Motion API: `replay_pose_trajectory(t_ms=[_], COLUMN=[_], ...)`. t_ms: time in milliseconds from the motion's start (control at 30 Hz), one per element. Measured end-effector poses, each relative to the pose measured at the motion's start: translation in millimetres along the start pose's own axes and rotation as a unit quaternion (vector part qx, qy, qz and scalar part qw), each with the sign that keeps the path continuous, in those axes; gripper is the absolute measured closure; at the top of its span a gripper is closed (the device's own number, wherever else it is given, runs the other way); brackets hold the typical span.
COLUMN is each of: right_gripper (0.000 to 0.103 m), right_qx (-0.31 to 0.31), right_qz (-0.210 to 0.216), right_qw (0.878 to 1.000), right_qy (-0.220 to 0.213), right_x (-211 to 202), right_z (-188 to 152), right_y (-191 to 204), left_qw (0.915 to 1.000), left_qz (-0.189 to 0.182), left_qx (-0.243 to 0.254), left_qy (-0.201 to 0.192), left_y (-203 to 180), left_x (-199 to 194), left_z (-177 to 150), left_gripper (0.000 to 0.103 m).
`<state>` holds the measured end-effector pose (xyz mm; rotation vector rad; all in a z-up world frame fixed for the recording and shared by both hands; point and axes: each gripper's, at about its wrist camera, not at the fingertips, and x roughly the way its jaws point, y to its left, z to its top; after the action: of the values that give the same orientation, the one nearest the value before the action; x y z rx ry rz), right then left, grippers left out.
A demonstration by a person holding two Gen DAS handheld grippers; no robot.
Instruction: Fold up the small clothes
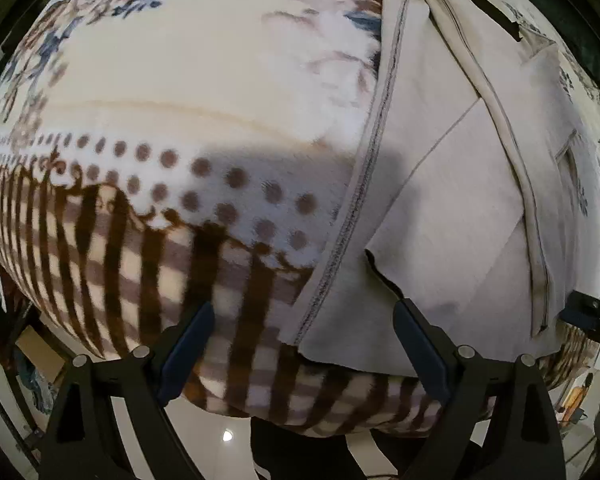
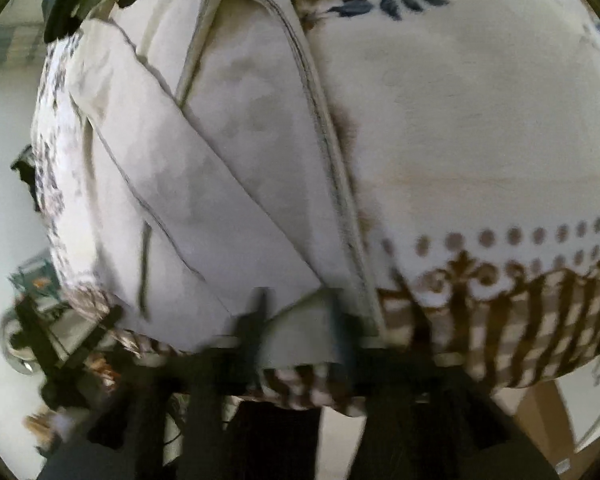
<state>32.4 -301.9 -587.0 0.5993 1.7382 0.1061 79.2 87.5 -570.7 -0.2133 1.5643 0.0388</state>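
Half-folded garment [image 1: 452,184] near blanket [image 1: 188,92] edge
Left gripper [image 1: 304,344] open, empty; right gripper [image 2: 298,320] blurred, grip unclear; a loose pinch could undo the folds

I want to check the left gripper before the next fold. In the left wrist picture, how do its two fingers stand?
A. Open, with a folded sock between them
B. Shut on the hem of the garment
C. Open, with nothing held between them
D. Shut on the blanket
C: the left gripper has its fingers wide apart, above the patterned blanket and the near edge of the pale garment, gripping neither.
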Motion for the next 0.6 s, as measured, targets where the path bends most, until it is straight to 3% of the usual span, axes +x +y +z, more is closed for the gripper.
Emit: replay_pose_trajectory(t_ms=[67, 100, 167, 200, 367, 600], right_gripper=[0.053, 0.062, 0.093, 0.095, 0.098, 0.098], right_qx=[0.008, 0.012, 0.012, 0.011, 0.013, 0.024], right_qz=[0.015, 0.020, 0.002, -0.001, -0.034, -0.061], right_qw=[1.000, 1.000, 1.000, 1.000, 0.999, 0.998], right_qy=[0.014, 0.013, 0.000, -0.006, -0.039, -0.021], right_x=[10, 14, 21, 17, -3, 3], right_z=[5, 5, 2, 1, -17, -20], right_y=[-2, -1, 6, 3, 0, -9], left_qw=[1.0000, 1.0000, 1.0000, 1.0000, 0.9999, 0.9998], left_qz=[-0.001, -0.002, -0.001, -0.002, -0.002, -0.013], left_qx=[-0.001, -0.001, 0.000, 0.000, 0.012, 0.016], left_qy=[0.002, 0.003, 0.003, 0.003, 0.006, 0.008], left_y=[-1, -1, 0, 1, 10, 15], left_x=[4, 5, 10, 9, -1, -7], left_z=[0, 0, -1, -2, -9, -16], left_gripper=[0.012, 0.012, 0.012, 0.012, 0.012, 0.012])
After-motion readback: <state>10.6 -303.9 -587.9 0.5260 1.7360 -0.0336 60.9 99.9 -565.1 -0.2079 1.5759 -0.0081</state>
